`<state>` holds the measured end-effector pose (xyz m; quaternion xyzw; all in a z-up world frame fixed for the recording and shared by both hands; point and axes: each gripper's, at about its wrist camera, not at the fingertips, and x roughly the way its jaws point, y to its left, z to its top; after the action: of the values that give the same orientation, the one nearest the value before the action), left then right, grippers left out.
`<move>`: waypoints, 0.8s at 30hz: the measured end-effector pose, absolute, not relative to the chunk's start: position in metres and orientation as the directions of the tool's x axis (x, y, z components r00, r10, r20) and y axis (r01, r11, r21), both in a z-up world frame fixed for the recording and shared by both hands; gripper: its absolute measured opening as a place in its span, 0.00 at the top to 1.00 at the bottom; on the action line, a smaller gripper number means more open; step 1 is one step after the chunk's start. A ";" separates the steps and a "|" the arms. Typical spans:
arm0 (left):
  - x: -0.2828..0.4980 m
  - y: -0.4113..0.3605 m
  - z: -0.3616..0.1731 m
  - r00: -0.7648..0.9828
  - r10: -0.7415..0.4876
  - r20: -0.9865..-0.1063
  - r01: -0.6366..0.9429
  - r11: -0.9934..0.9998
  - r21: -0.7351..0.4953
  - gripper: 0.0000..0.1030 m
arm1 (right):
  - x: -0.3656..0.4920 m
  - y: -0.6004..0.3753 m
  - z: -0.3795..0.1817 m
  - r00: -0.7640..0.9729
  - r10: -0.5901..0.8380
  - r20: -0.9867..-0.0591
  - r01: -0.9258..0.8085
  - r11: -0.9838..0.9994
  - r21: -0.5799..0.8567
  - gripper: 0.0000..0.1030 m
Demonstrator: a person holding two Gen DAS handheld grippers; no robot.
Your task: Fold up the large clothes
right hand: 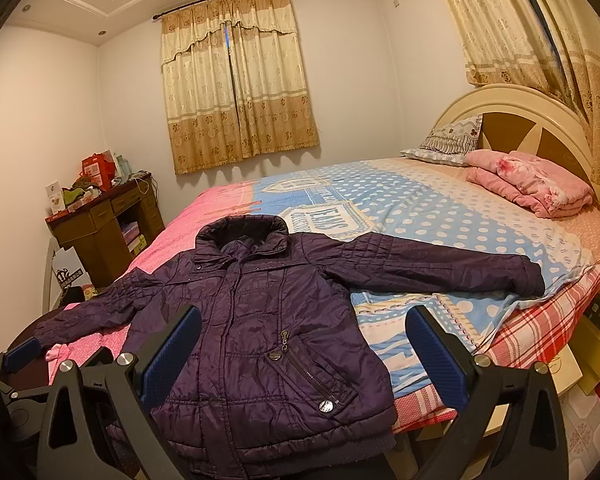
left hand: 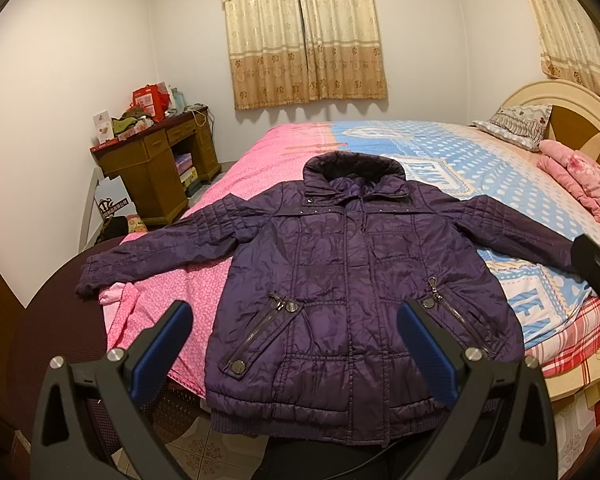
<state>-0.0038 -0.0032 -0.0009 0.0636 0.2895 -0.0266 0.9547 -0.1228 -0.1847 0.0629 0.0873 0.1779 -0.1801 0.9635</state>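
A dark purple quilted jacket (left hand: 340, 280) lies flat and face up on the bed, collar away from me, both sleeves spread out; it also shows in the right wrist view (right hand: 260, 320). Its hem hangs over the bed's near edge. My left gripper (left hand: 296, 320) is open and empty, held above the jacket's lower part. My right gripper (right hand: 304, 336) is open and empty, above the jacket's lower right side and the bedsheet. The left gripper's blue fingertip (right hand: 22, 354) shows at the far left of the right wrist view.
The bed (left hand: 480, 168) has a pink and blue dotted cover, a pillow (right hand: 452, 140) and a folded pink blanket (right hand: 540, 188) by the headboard (right hand: 540, 120). A cluttered wooden desk (left hand: 164, 160) stands at the left wall. Curtains (left hand: 304, 36) hang behind. Tiled floor (left hand: 204, 452) lies below.
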 end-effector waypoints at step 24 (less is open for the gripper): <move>-0.005 -0.003 -0.008 0.827 -0.015 -0.562 0.087 0.991 0.102 0.00 | -0.123 -0.185 0.062 0.871 -0.313 -0.379 0.377 0.920 0.106 0.01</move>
<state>-0.0053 -0.0034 -0.0078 0.0615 0.2928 -0.0269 0.9538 -0.1226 -0.1852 0.0624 0.0886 0.1804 -0.1792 0.9631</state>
